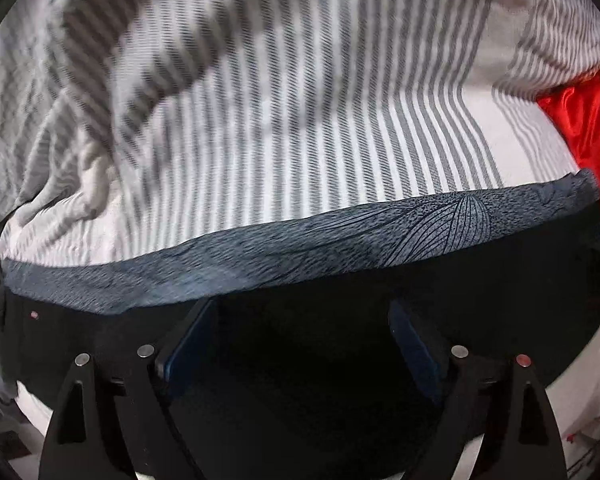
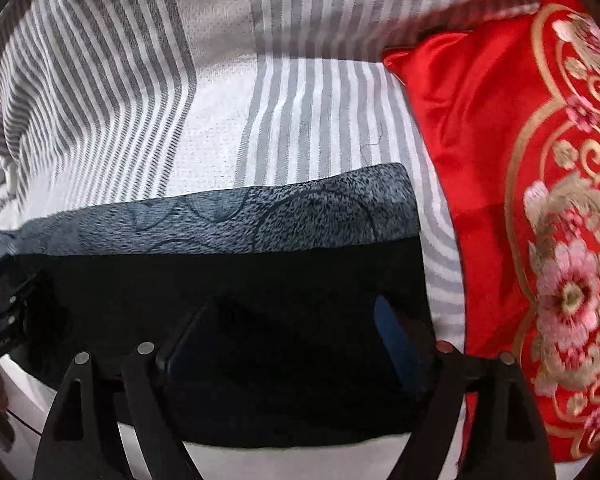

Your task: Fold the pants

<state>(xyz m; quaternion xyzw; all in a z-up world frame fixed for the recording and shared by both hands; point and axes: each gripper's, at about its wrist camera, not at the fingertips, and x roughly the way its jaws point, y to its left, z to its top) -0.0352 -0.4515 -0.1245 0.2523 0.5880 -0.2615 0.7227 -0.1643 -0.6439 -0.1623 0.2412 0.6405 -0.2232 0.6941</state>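
Pants (image 1: pixel 300 280) lie flat on a bed, black cloth near the cameras and a blue-gray band with leaf marks along the far edge (image 2: pixel 236 216). They stretch wide across both views. Under them is a striped sheet (image 1: pixel 340 100) in gray and white (it is bumpy and wrinkled on the left side). To the right of the pants sits a shiny red pillow (image 2: pixel 540 220) with gold swirls and pink flowers. A strip of sheet shows between the pants and the pillow, so they do not touch. Only the pillow's red corner (image 1: pixel 584 128) shows in the left view.

The left gripper (image 1: pixel 304 344) hangs low over the black cloth, its two blue fingers (image 1: pixel 188 344) spread wide apart with nothing between them. The right gripper (image 2: pixel 296 340) is low over the right end of the pants, and its fingers are spread wide too, holding nothing. At the far left of the right view a black part of the other tool (image 2: pixel 8 320) pokes in.
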